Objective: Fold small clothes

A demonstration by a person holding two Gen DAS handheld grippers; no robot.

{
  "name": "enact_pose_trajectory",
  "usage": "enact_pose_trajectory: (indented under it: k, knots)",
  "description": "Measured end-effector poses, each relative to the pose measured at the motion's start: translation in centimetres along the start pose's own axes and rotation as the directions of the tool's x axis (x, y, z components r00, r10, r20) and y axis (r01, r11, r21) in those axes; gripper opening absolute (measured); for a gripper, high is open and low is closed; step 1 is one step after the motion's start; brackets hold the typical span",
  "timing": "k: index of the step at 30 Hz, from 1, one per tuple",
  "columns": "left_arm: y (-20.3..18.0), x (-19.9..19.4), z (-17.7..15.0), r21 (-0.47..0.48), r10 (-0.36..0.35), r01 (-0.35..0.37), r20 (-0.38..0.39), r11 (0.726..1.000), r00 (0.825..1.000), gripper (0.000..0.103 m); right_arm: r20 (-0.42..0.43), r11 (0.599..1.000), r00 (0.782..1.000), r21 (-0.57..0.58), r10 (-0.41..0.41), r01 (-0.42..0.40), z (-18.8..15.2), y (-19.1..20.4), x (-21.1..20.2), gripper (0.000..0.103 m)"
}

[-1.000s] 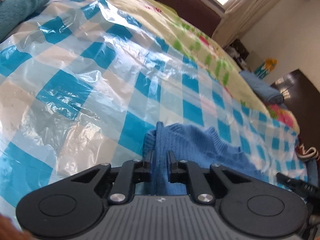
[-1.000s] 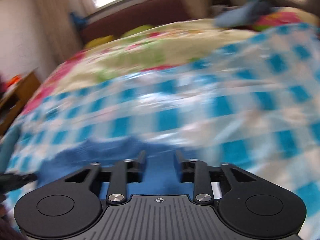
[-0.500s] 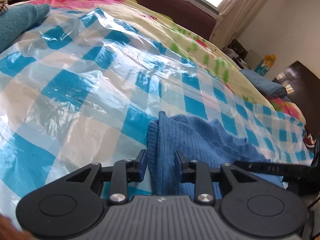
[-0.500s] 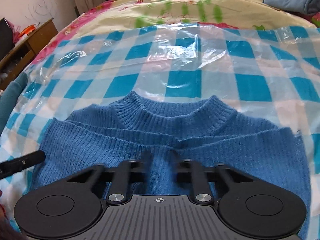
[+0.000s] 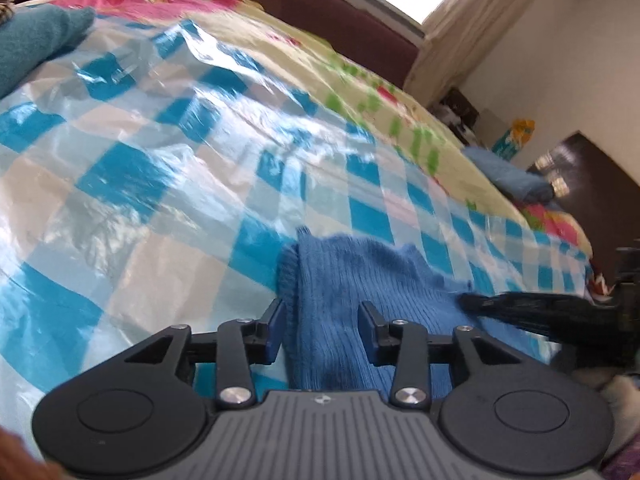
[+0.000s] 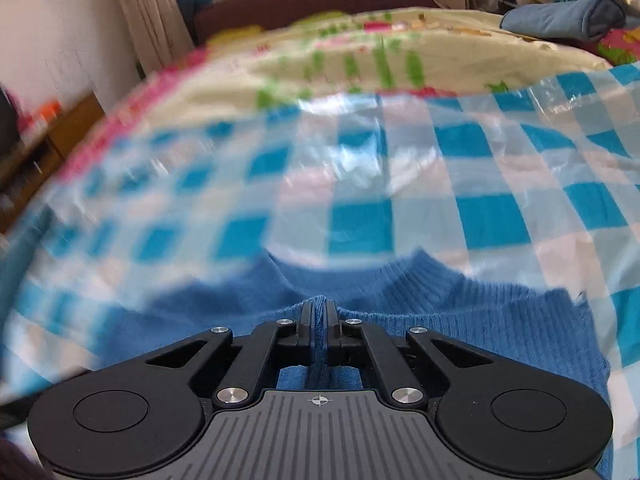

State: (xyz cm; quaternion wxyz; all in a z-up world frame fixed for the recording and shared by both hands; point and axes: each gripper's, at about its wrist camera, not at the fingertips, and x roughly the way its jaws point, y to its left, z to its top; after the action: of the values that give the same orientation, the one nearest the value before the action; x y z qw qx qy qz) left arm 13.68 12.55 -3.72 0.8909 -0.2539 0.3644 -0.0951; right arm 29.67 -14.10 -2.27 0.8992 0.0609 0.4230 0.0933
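Right wrist view: a bed (image 6: 400,40) under a floral quilt carries a blue-and-white checked plastic sheet (image 6: 492,220), and on its near part lies the blue knit sweater (image 6: 500,320), collar toward the far side. A rolled blue cloth (image 6: 560,16) sits far right, a teal garment (image 5: 36,40) far left. The right gripper (image 6: 319,316) is clenched on a pinched ridge of the knit just below the collar. The left gripper (image 5: 320,326) is opening, the sweater's left edge loose between its fingers.

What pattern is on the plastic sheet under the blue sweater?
The plastic sheet has a blue and white check; sharpest in the left wrist view, beneath the sweater.
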Motion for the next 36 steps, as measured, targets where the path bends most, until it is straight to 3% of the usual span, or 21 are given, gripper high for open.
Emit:
enact_pose_trajectory:
  k: [6, 10, 15, 19, 25, 27, 32, 36]
  knots:
    - [-1.6, -1.4, -1.3, 0.051, -0.003, 0.003, -0.003, 0.999, 1.0, 0.045, 0.007, 1.0, 1.0, 0.025, 0.003, -0.003, -0.8, -0.6, 0.8, 0.003]
    - [-2.2, 0.3, -2.4, 0.123, 0.13, -0.119, -0.085, 0.985, 0.988, 0.046, 0.007, 0.999, 0.999, 0.023, 0.042, -0.042, -0.6, -1.0, -0.2, 0.011]
    - [-2.0, 0.1, -2.5, 0.113, 0.15, -0.143, -0.059, 0.983, 0.987, 0.047, 0.077, 0.996, 0.994, 0.047, 0.073, -0.077, -0.5, -2.3, -3.8, 0.011]
    - [-2.2, 0.2, -2.8, 0.125, 0.159, -0.151, -0.053, 0.981, 0.986, 0.047, 0.07, 0.998, 0.996, 0.016, 0.058, -0.059, -2.3, -3.9, -6.5, 0.011]
    - [-2.7, -1.0, -2.4, 0.126, 0.182, -0.178, -0.021, 0.976, 0.983, 0.047, -0.013, 0.996, 0.999, 0.085, -0.04, 0.041, -4.7, -8.0, -4.8, 0.007]
    - [-2.8, -2.1, -2.6, 0.121, 0.187, -0.186, -0.004, 0.975, 0.982, 0.047, -0.007, 0.989, 1.0, 0.144, -0.01, 0.011, -4.5, -8.9, -4.4, 0.008]
    - [-2.5, -4.3, -3.5, 0.071, 0.166, -0.163, -0.026, 0.984, 0.986, 0.047, 0.061, 0.994, 0.998, 0.107, -0.006, -0.001, -4.3, -8.1, -6.5, 0.012]
    - [-2.6, -4.8, -4.9, 0.059, 0.151, -0.147, -0.069, 0.987, 0.986, 0.047, 0.076, 0.995, 0.997, 0.098, 0.0, -0.008, -6.1, -8.7, -8.0, 0.012]
